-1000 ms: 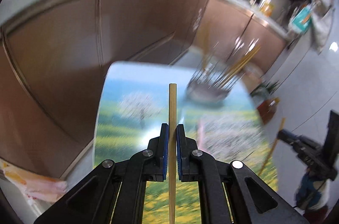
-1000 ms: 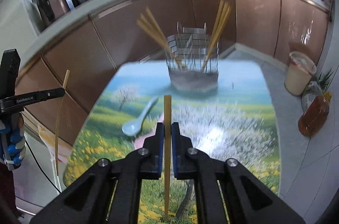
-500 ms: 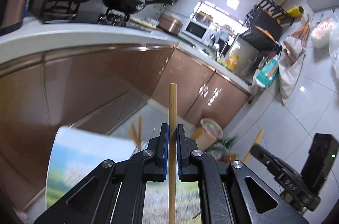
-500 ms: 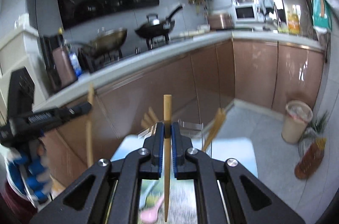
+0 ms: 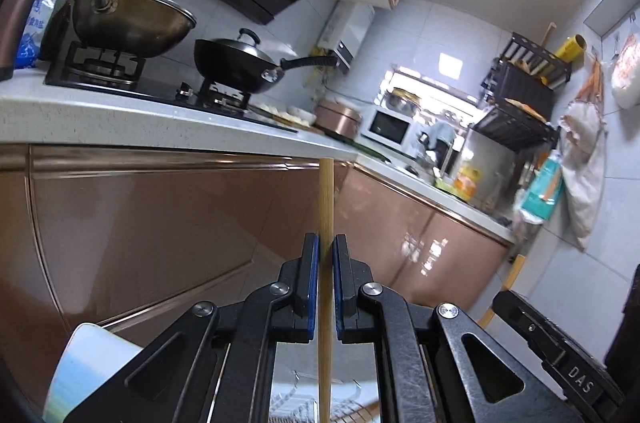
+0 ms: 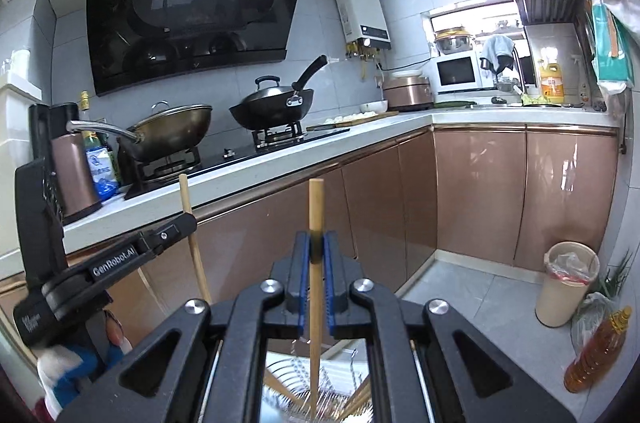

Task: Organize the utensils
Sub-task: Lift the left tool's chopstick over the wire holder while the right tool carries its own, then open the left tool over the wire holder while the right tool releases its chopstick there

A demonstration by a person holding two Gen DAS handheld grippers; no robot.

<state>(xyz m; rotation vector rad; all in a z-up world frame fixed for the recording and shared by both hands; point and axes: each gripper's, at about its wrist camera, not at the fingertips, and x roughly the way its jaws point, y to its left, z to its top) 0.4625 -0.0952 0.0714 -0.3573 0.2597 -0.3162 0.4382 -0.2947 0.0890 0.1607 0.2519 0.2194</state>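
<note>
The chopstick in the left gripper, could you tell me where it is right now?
In the left wrist view the chopstick stands upright, clamped in the left gripper, before the brown cabinets, above the wire utensil basket.

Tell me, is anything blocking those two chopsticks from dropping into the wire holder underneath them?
Nothing visible does. The left gripper holds its chopstick upright, and the right gripper holds the other chopstick likewise. Each lower end points down at the wire utensil holder glimpsed below, where other chopsticks already stand.
</note>
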